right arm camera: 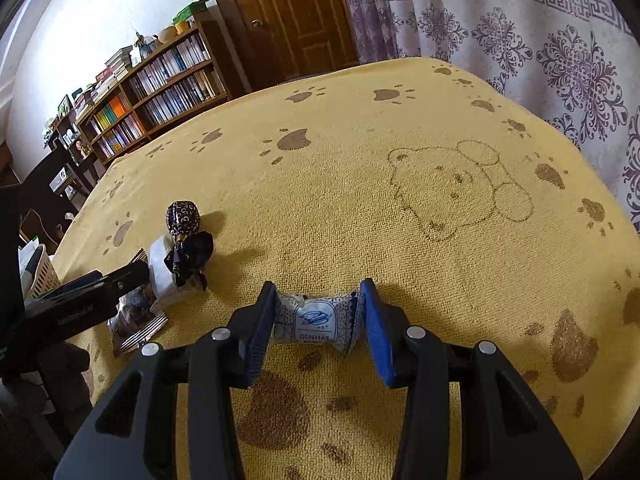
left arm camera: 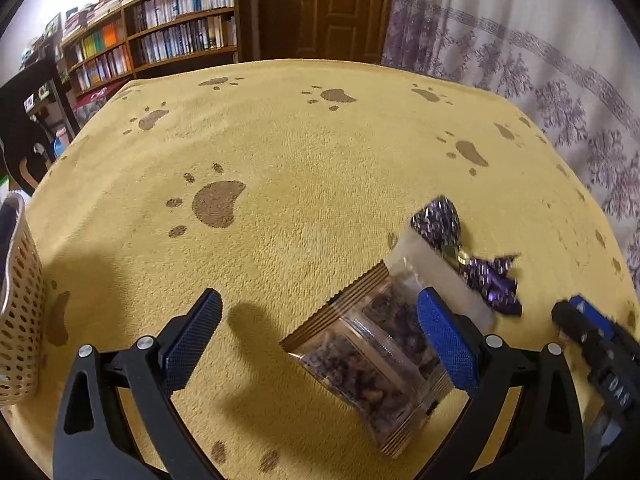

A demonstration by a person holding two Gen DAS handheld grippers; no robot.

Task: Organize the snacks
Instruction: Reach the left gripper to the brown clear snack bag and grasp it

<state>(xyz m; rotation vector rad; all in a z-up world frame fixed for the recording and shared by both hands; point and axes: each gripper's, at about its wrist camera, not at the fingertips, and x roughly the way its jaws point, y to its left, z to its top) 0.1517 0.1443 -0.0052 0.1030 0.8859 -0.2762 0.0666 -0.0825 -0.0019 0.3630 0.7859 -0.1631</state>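
Observation:
A clear snack packet (left arm camera: 368, 364) of dark nuts lies on the yellow towel (left arm camera: 280, 152), its right part under the right finger of my left gripper (left arm camera: 320, 320), which stands open around it. Just beyond it lies a purple foil candy (left arm camera: 492, 284). My right gripper (right arm camera: 318, 316) is shut on a white wrapped candy (right arm camera: 312, 320) marked DENMAS, pinched by its two twisted ends low over the towel. In the left wrist view the right gripper (left arm camera: 572, 312) shows blurred at the far right. The right wrist view has the purple candy (right arm camera: 183, 216) and packet (right arm camera: 160, 272) at left.
A perforated beige basket (left arm camera: 20, 312) stands at the towel's left edge, also seen as the basket (right arm camera: 40, 276) in the right wrist view. Behind the table are bookshelves (left arm camera: 160, 32), a wooden door (left arm camera: 332, 4) and a patterned curtain (left arm camera: 520, 60). A bear outline (right arm camera: 452, 188) marks the towel.

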